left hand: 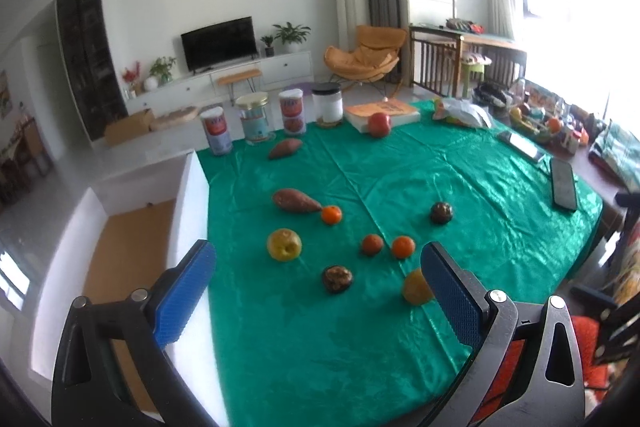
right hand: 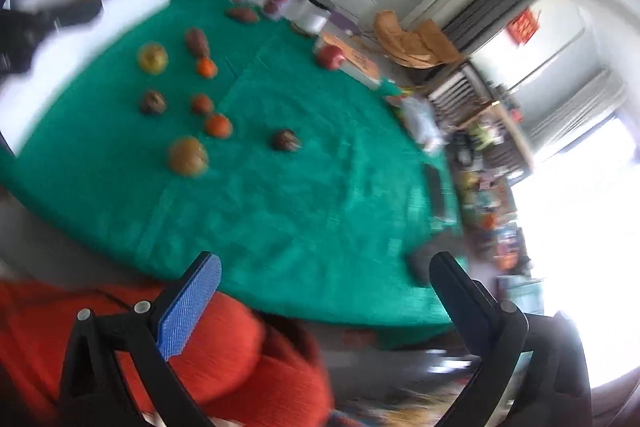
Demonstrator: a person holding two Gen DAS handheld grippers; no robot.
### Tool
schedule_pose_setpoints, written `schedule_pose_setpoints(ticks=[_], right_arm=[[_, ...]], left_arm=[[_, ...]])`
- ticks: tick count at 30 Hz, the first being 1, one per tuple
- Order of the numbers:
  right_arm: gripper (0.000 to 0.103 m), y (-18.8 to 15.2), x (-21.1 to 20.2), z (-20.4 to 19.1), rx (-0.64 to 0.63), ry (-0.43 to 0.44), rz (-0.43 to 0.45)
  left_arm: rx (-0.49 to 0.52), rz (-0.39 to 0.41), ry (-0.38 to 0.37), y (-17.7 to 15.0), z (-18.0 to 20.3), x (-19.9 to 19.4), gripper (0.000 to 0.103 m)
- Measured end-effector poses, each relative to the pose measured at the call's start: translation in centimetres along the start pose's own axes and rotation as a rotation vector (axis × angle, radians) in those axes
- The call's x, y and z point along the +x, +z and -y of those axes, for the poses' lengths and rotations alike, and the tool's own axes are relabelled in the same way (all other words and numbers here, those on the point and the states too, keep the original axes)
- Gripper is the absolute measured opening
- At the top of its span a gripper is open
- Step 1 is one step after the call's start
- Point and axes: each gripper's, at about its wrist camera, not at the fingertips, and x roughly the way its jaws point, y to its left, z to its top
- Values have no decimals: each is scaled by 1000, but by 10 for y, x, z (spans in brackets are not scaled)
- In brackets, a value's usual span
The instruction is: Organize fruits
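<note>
Fruits lie scattered on a green tablecloth (left hand: 400, 347). In the left wrist view: a yellow apple (left hand: 284, 245), three small oranges (left hand: 331, 215) (left hand: 372, 245) (left hand: 403, 247), two dark brown fruits (left hand: 337, 279) (left hand: 441, 213), a yellow-orange fruit (left hand: 416, 287) partly behind the right finger, two sweet potatoes (left hand: 296, 201) (left hand: 285, 148), and a red apple (left hand: 379, 125) at the back. My left gripper (left hand: 316, 287) is open and empty above the near edge. My right gripper (right hand: 324, 287) is open and empty, off the cloth's (right hand: 280, 207) near edge; its view is blurred, with a yellow apple (right hand: 152, 57).
Several cans and jars (left hand: 256, 123) and an orange book (left hand: 382, 111) stand along the far edge. A phone (left hand: 563, 183) and clutter (left hand: 536, 119) lie at the right. A white box (left hand: 132, 247) with a brown bottom sits left of the table. Red fabric (right hand: 120, 339) lies below my right gripper.
</note>
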Motion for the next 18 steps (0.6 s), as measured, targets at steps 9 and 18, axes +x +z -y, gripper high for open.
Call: schedule_pose_setpoints(ticks=[9,18], right_arm=[[103,-79,52,-9,551,87,246],[103,-89,68,-14,506,46,188]], left_arm=[[-28,-11,37,-72,7,25,102],[-16,-94,3,-94,21,59,102]])
